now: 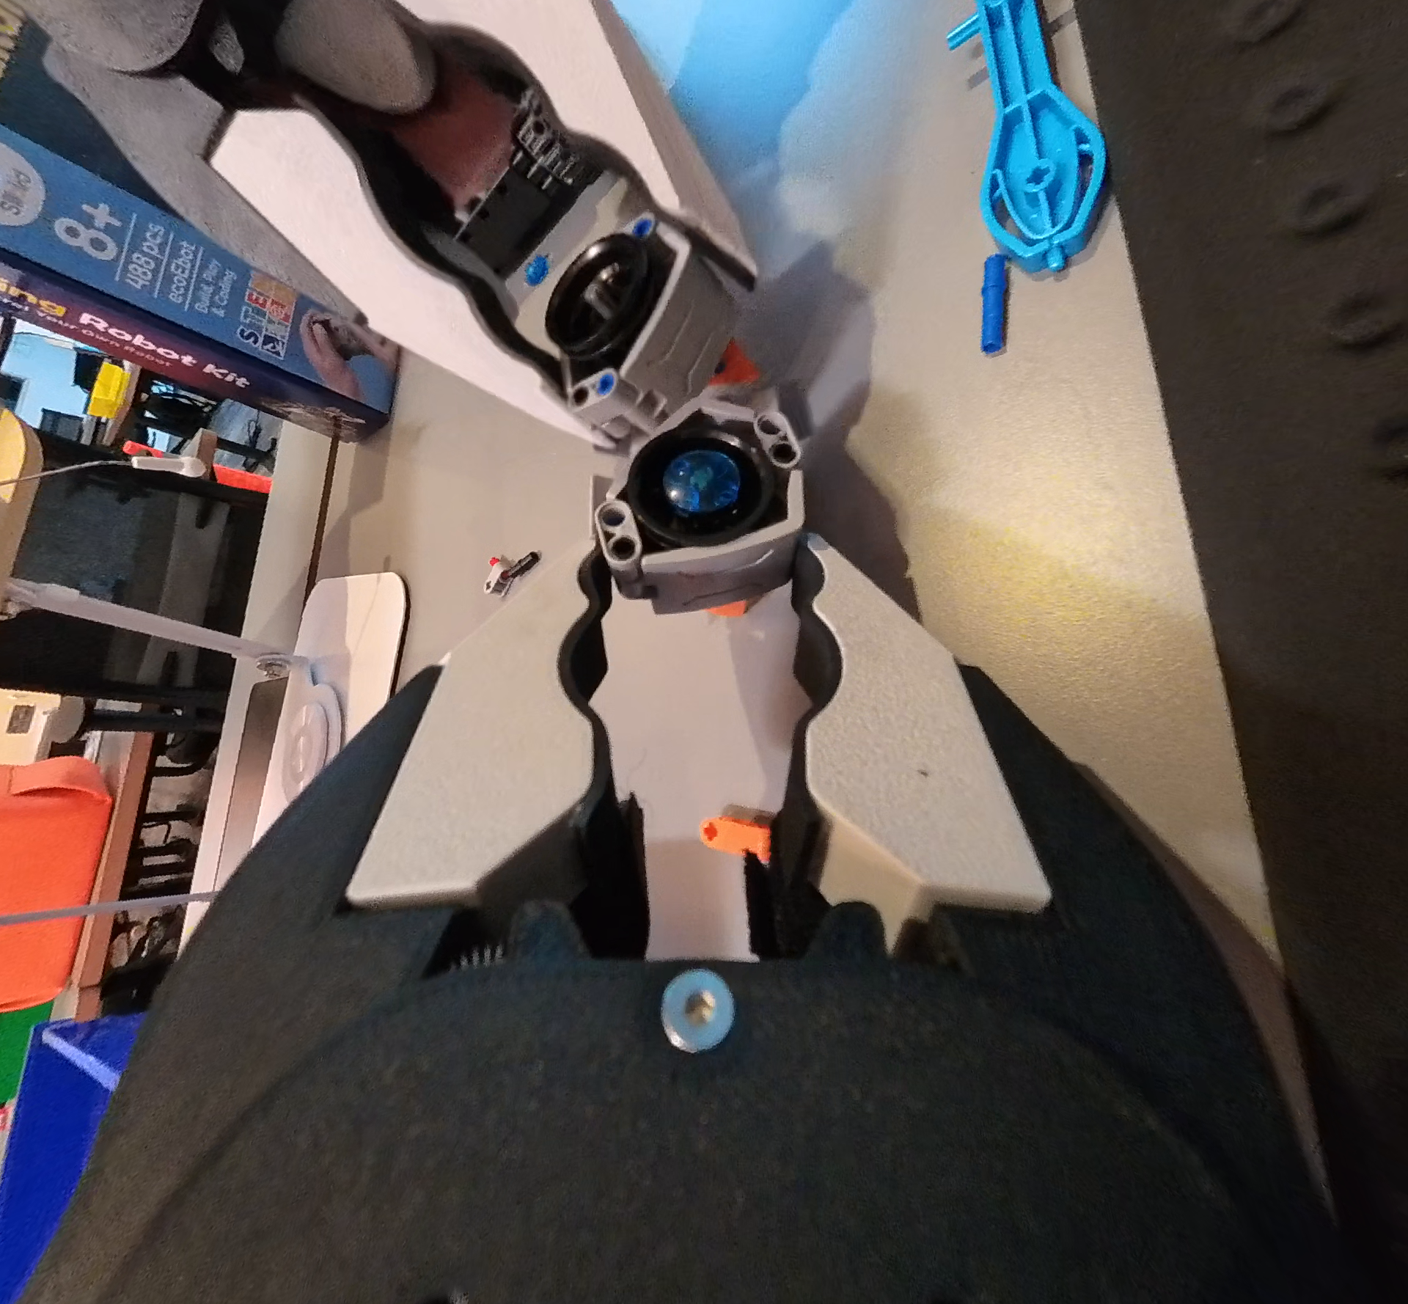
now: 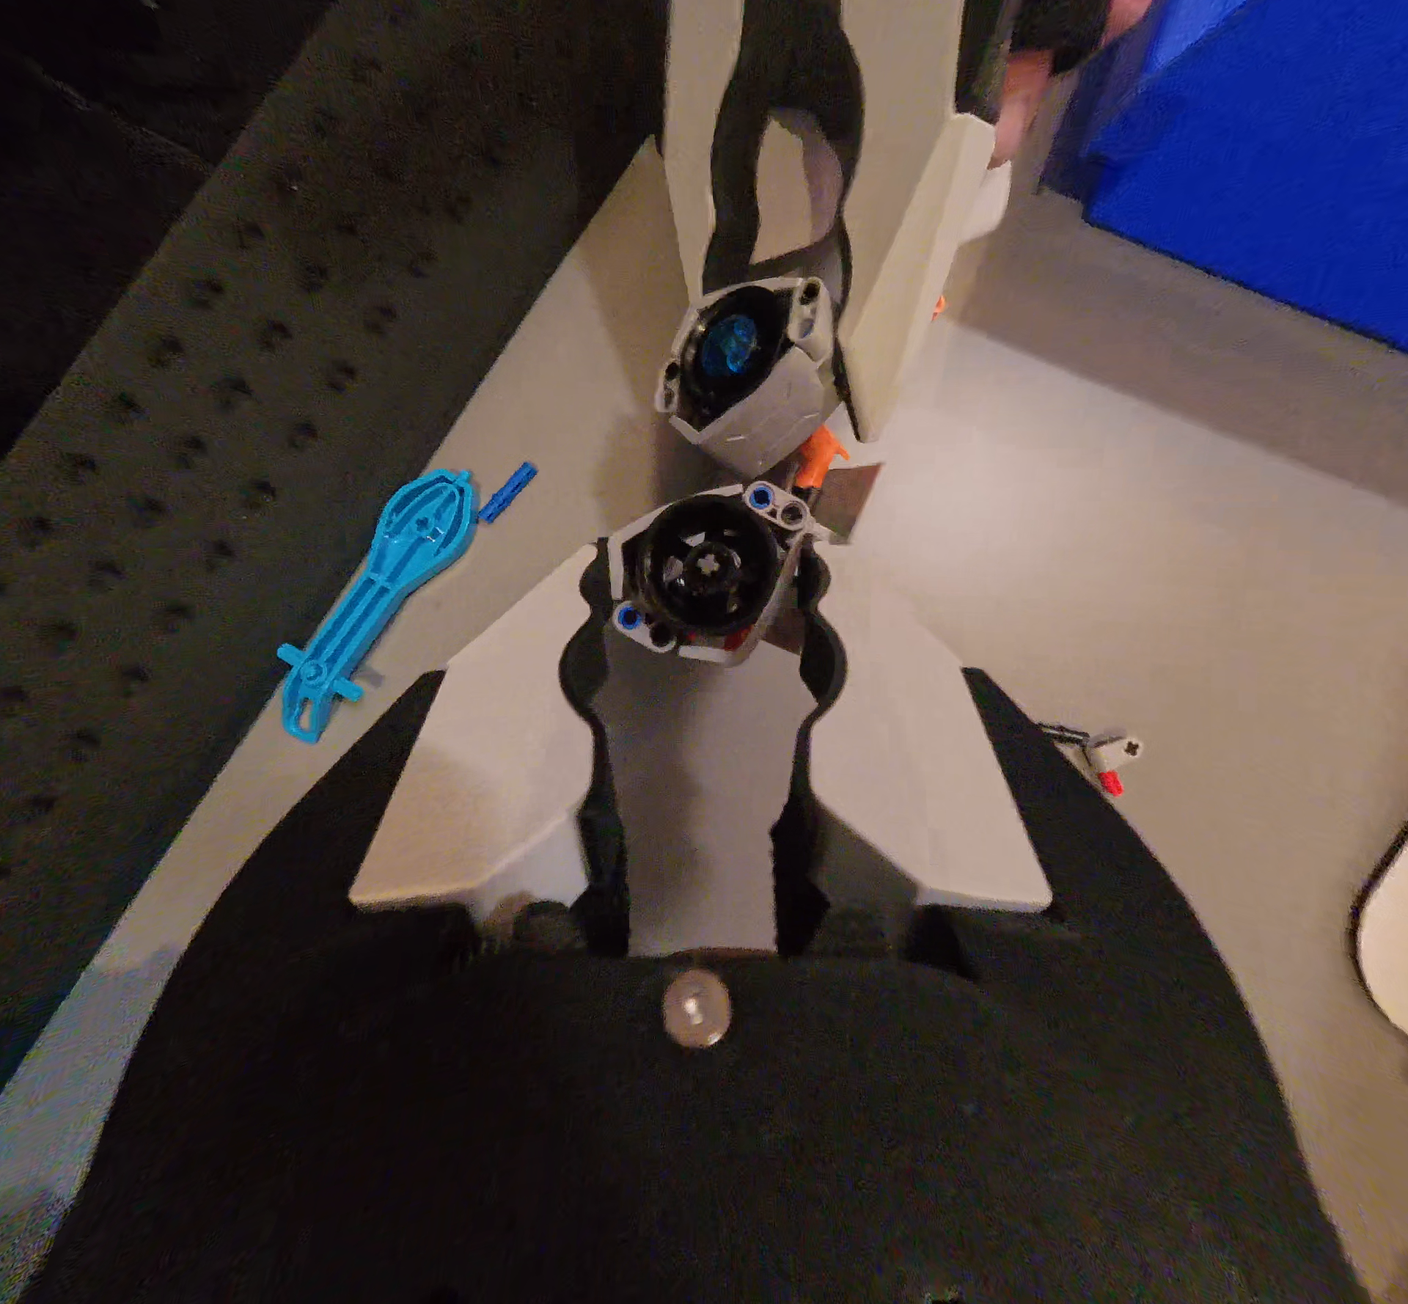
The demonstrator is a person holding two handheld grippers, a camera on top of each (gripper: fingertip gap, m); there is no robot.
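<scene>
My left gripper (image 1: pixel 701 560) is shut on a grey motor block with a blue dome in its round black face (image 1: pixel 705 486). My right gripper (image 2: pixel 701 570) is shut on a second grey motor block with a black hub and blue pins (image 2: pixel 705 574). The two blocks are held corner to corner above the grey table (image 2: pixel 1105 505). An orange pin (image 1: pixel 737 362) sits between them. I cannot tell whether they are joined. The right gripper (image 1: pixel 648 322) reaches in from the upper left in the left wrist view. The left gripper (image 2: pixel 762 361) comes from above in the right wrist view.
A light blue lever tool (image 2: pixel 381 597) and a small blue pin (image 2: pixel 507 492) lie by a black perforated mat (image 2: pixel 190 353). A small grey and red piece (image 2: pixel 1097 757) and an orange connector (image 1: pixel 735 829) lie on the table. A kit box (image 1: pixel 175 277) and blue bin (image 2: pixel 1257 124) stand nearby.
</scene>
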